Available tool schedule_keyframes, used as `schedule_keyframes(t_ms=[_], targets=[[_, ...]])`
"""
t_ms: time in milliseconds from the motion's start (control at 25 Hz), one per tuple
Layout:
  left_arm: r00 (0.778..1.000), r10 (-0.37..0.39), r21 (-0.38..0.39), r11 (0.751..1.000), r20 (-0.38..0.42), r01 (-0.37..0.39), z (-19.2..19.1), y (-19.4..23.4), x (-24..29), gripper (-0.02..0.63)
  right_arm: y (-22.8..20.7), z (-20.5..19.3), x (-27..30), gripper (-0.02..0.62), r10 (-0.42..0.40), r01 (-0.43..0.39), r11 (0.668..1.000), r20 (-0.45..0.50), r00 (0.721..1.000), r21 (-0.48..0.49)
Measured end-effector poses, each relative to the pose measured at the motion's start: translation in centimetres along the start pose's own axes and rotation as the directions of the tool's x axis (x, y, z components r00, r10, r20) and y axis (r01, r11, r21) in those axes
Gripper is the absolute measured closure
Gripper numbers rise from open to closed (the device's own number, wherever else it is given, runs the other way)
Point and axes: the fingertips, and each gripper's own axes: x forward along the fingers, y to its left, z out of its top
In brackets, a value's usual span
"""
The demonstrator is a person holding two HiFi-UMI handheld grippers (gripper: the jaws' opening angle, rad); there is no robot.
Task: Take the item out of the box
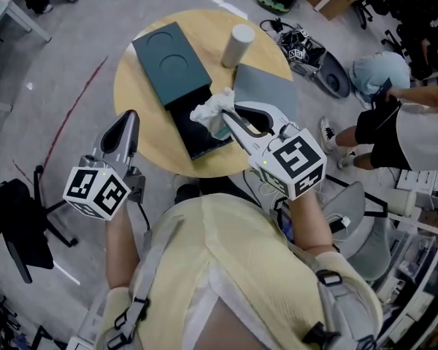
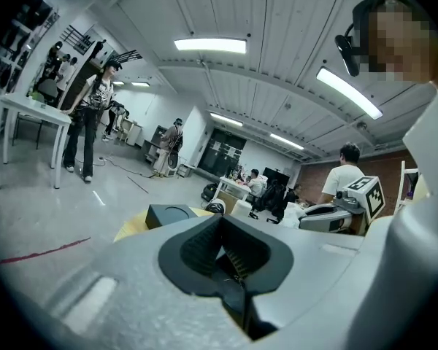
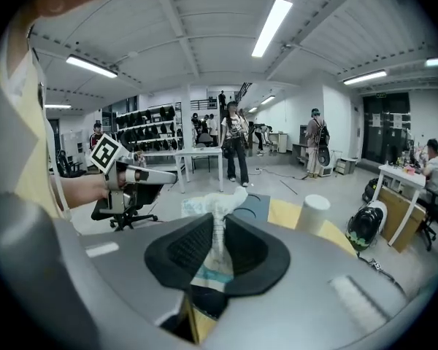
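Item: white, crumpled wrapping (image 1: 210,108), pinched between the fingers of my right gripper (image 1: 228,115). Its top bunches up past the fingertips, and a blue-green band shows lower down between the pads.
Right fingers: narrow, pressing on the item from both sides.
Left fingers: my left gripper (image 1: 130,117) has them closed together with nothing between. It hangs off the edge of the worktop, well apart from the right fingers.
Box: dark open tray (image 1: 192,131) directly under the right fingertips. I cannot tell whether the item's lower end is clear of it.
Teal part: flat piece with two round recesses (image 1: 171,60), touching the tray's far end, beyond the right fingertips and off to their left.
Grey slab: lies flat (image 1: 270,87) just beside the right fingers, on their right.
Cylinder: white and upright (image 1: 238,44), farther out past the right fingertips, near the far corners of the teal part and the grey slab.
Worktop: round, pale wood (image 1: 147,133), under the right fingers only.
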Motion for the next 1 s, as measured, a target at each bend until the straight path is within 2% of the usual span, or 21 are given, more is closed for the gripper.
schedule_keyframes(t_ms=[320, 560, 1000], targets=[[0.999, -0.031, -0.063, 0.998, 0.007, 0.032, -0.2, -0.9, 0.3, 0.618, -0.3, 0.4, -0.7, 0.538, -0.004, 0.002, 0.999, 0.044, 0.999, 0.050], [1.000, -0.027, -0.046, 0.999, -0.013, 0.027, -0.3, -2.0, 0.2, 0.618, -0.5, 0.6, -1.3, 0.540, -0.003, -0.003, 0.997, 0.070, 0.998, 0.082], [0.999, -0.043, -0.086, 0.995, -0.004, 0.043, -1.0, -2.4, -0.1, 0.618, -0.9, 1.0, -1.9, 0.543, -0.030, 0.020, 0.995, 0.106, 0.994, 0.099]])
